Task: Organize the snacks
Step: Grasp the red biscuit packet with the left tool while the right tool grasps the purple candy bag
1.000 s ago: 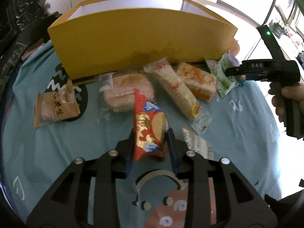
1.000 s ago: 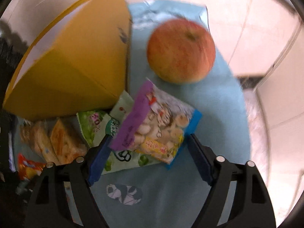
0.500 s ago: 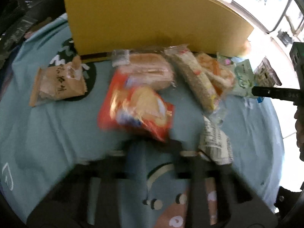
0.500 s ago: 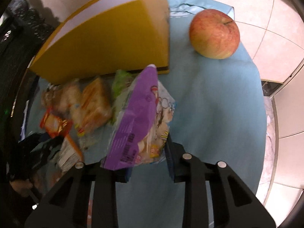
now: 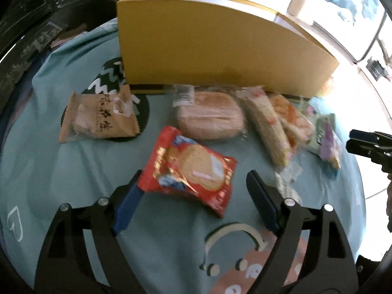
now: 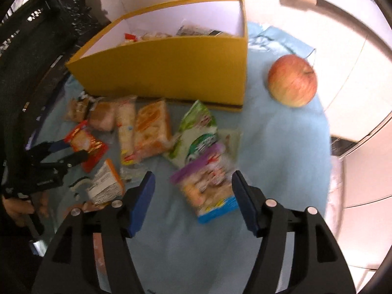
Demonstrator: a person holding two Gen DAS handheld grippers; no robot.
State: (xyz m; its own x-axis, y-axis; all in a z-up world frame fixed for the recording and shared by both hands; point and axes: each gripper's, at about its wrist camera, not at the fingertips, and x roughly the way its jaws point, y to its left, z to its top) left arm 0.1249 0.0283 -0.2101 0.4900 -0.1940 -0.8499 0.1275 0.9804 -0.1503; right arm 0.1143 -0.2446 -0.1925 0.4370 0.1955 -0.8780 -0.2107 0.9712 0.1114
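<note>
— Where do the tongs stand?
— Left tongs [image 5: 193,191] spread around the red biscuit packet [image 5: 188,169]; right tongs [image 6: 193,196] spread around the purple snack packet [image 6: 205,186], both lying on the table.
— Around them?
— Yellow box [image 6: 171,66] behind the snack row, apple [image 6: 291,83] beside it.

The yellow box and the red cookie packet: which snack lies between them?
In the left wrist view, a clear-wrapped round bread lies between the yellow box and the red cookie packet, on the blue cloth.
</note>
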